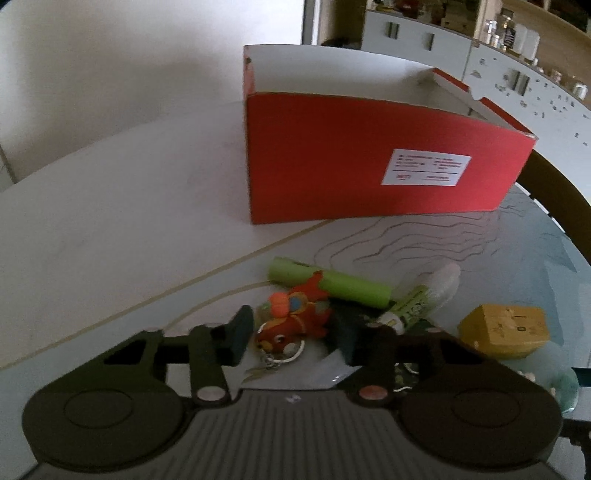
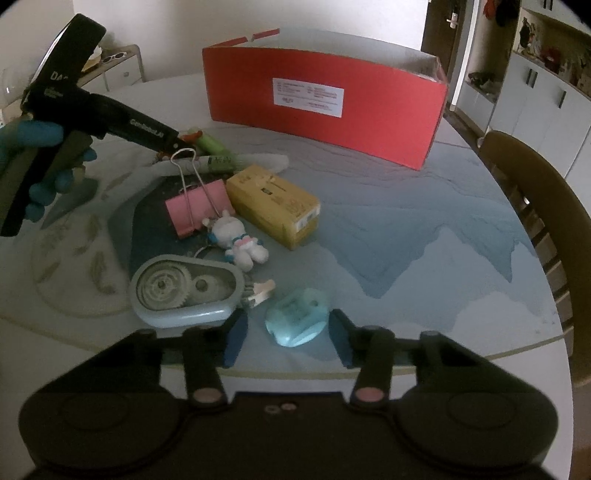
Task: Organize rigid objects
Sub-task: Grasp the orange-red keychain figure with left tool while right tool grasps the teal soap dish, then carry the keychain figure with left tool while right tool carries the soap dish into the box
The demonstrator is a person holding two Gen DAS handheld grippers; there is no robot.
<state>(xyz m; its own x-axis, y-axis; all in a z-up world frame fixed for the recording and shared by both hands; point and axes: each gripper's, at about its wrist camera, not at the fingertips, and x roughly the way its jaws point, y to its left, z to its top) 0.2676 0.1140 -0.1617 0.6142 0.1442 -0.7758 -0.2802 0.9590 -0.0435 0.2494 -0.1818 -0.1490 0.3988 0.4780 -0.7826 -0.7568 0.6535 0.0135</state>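
Left gripper (image 1: 293, 334) astride red fish keychain (image 1: 295, 319), head camera-ward.

Domestic premises, living or dining room: round table (image 2: 406, 258) under a printed cover, wooden chair (image 2: 535, 192), white cabinets (image 2: 535, 96), open shelves of ornaments (image 2: 546, 48), interior door (image 2: 443, 33).

Surface: round white table (image 2: 498, 369), covered by mountain-print mat (image 2: 424, 229) | Far edge: red box (image 2: 332, 122) | Mid-mat: yellow carton (image 2: 273, 203), pink binder clip (image 2: 195, 210), plush keychain (image 2: 240, 240), tape dispenser (image 2: 184, 295), green tube (image 1: 332, 288)
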